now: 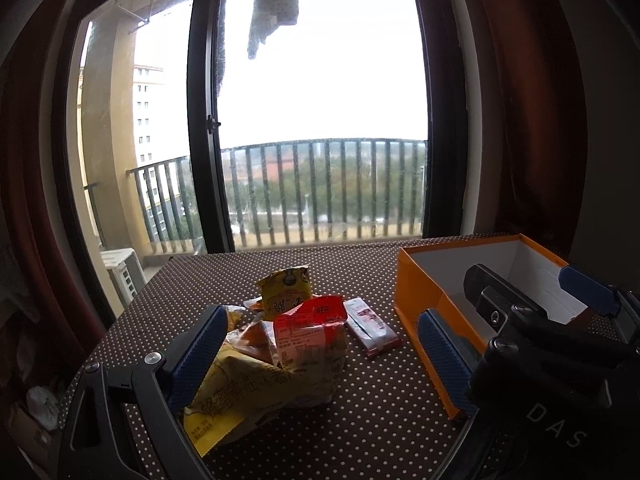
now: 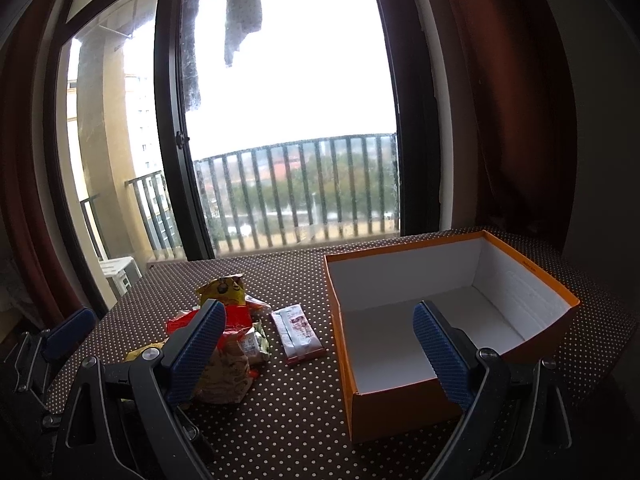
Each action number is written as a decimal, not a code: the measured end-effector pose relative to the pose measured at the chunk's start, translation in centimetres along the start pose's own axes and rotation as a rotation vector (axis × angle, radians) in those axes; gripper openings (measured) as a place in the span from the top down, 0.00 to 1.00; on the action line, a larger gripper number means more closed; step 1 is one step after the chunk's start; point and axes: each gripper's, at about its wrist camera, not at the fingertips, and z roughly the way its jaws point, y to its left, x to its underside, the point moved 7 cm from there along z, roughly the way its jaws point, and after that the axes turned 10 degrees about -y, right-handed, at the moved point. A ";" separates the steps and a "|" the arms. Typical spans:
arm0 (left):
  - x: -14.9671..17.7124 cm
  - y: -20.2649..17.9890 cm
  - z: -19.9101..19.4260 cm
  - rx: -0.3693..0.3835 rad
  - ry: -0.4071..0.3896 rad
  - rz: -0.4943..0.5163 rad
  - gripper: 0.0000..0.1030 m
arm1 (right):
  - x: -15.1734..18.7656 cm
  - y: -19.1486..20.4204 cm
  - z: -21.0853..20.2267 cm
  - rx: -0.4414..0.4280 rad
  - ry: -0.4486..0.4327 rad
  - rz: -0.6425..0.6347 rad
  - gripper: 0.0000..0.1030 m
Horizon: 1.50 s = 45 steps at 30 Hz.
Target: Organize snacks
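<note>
A pile of snack packets lies on the dotted tablecloth (image 1: 360, 420): a large yellow bag (image 1: 248, 392) in front, a red packet (image 1: 312, 328), a small yellow bag (image 1: 286, 292) behind, and a white-and-red bar (image 1: 370, 328) to the right. The open orange box (image 2: 340, 344) with its white inside stands right of them. My left gripper (image 1: 320, 360) is open, its jaws wide around the pile; the yellow bag lies by the left pad and the right pad is clear. Beside it, my right gripper (image 2: 320, 350) is open and holds nothing, with its right finger (image 2: 444, 356) in front of the box.
The table stands against a tall glass balcony door (image 1: 320, 120) with dark curtains (image 2: 500, 100) on both sides. In the left wrist view the right gripper's black body (image 1: 540, 360) covers the box's near right part. The left gripper's blue pad (image 2: 68, 336) shows at the right wrist view's left edge.
</note>
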 end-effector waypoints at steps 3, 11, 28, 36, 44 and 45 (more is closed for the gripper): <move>0.0 -0.1 0.0 0.003 0.002 0.001 0.07 | 0.0 0.0 -0.1 0.003 -0.004 -0.002 0.07; 0.0 -0.3 0.1 0.008 0.003 -0.006 0.07 | 0.0 0.0 -0.3 0.013 -0.001 -0.003 0.07; 0.1 0.2 0.2 0.015 0.012 -0.017 0.07 | 0.1 0.2 -0.3 0.015 -0.002 -0.002 0.07; 0.2 0.3 0.3 0.014 0.012 -0.015 0.07 | 0.2 0.4 -0.2 0.017 0.002 -0.005 0.07; 0.4 0.8 0.6 0.011 0.015 -0.015 0.07 | 0.3 0.7 0.1 0.015 0.011 -0.007 0.07; 0.4 0.9 0.6 0.010 0.014 -0.015 0.07 | 0.4 0.8 0.2 0.013 0.012 -0.006 0.07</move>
